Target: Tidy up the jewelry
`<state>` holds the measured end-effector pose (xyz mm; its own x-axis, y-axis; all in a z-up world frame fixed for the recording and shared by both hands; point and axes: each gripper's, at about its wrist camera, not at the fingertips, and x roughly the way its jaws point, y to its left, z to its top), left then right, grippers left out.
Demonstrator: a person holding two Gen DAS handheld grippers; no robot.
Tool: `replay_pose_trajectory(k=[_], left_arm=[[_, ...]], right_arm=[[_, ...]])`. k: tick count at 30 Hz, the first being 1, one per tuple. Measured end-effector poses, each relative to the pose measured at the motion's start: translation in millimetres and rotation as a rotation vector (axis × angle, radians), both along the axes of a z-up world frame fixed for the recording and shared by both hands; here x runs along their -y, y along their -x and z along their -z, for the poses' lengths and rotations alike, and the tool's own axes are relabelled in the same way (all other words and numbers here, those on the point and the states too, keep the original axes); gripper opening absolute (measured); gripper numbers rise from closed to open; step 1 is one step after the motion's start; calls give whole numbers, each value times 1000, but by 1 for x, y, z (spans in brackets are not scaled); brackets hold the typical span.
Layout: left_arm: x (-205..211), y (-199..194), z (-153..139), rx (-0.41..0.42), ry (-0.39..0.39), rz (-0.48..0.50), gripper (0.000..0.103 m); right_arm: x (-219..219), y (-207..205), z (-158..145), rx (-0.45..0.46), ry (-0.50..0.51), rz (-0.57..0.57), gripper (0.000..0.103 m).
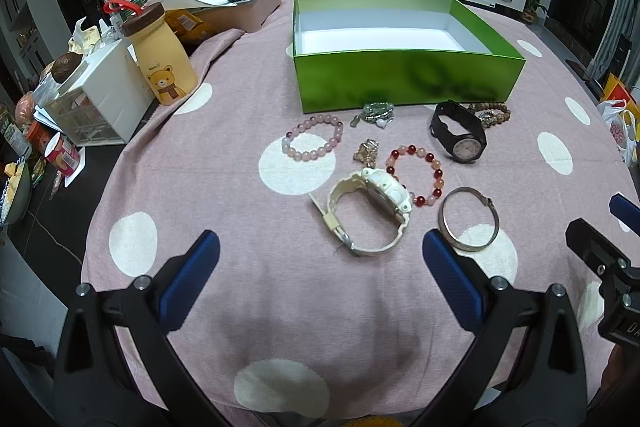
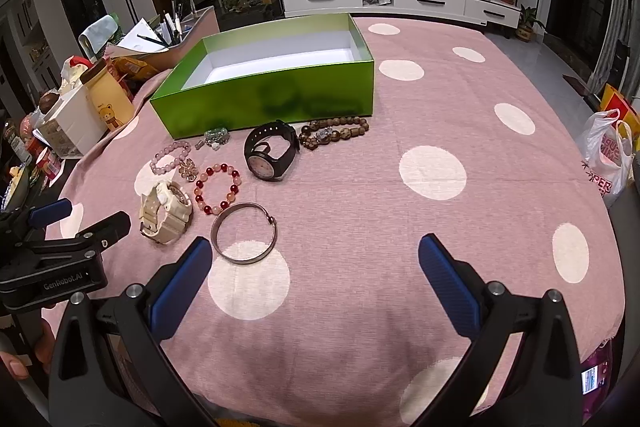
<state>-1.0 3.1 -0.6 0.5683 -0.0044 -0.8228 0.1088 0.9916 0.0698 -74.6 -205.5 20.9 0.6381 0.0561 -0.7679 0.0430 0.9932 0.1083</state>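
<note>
An open green box [image 1: 404, 77] [image 2: 276, 103] with a white inside stands empty on the pink dotted cloth. In front of it lie a cream watch [image 1: 370, 211] [image 2: 166, 211], a black watch [image 1: 460, 135] [image 2: 272, 153], a silver bangle [image 1: 469, 219] [image 2: 244, 233], a red bead bracelet [image 1: 416, 175] [image 2: 218, 189], a pink bead bracelet [image 1: 314, 141] [image 2: 170, 157], a brown bead bracelet [image 1: 490, 113] [image 2: 334, 133], a gold brooch [image 1: 367, 151] and a green trinket [image 1: 374, 113]. My left gripper [image 1: 320, 267] is open just short of the cream watch. My right gripper [image 2: 316, 267] is open, the bangle by its left finger.
A yellow bear bottle [image 1: 160, 57], a white drawer unit [image 1: 96, 99] and a pink bin of pens [image 1: 240, 1] crowd the table's left side. A plastic bag [image 2: 608, 155] sits off the right edge. The cloth right of the jewelry is bare.
</note>
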Motion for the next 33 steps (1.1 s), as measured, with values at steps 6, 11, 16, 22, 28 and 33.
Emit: replay_pose_trajectory(k=[6,11,16,22,28,33], left_arm=[[2,0,0,0,-2,2,101],[2,1,0,0,-1,3,101],[3,1,0,0,-2,3,101],[2,1,0,0,-1,4,101],[4,2,2,0,-2,2,101],[4,2,3,1,-3,3,101]], right_arm=[[2,0,1,1,1,5,102],[1,2,-1,2,6,4,102],[0,2,-1,2,10,4,102],[0,2,-1,2,12,2,102],[0,2,-1,2,10,3,102],[-1,2,-1,2,11,3,102]])
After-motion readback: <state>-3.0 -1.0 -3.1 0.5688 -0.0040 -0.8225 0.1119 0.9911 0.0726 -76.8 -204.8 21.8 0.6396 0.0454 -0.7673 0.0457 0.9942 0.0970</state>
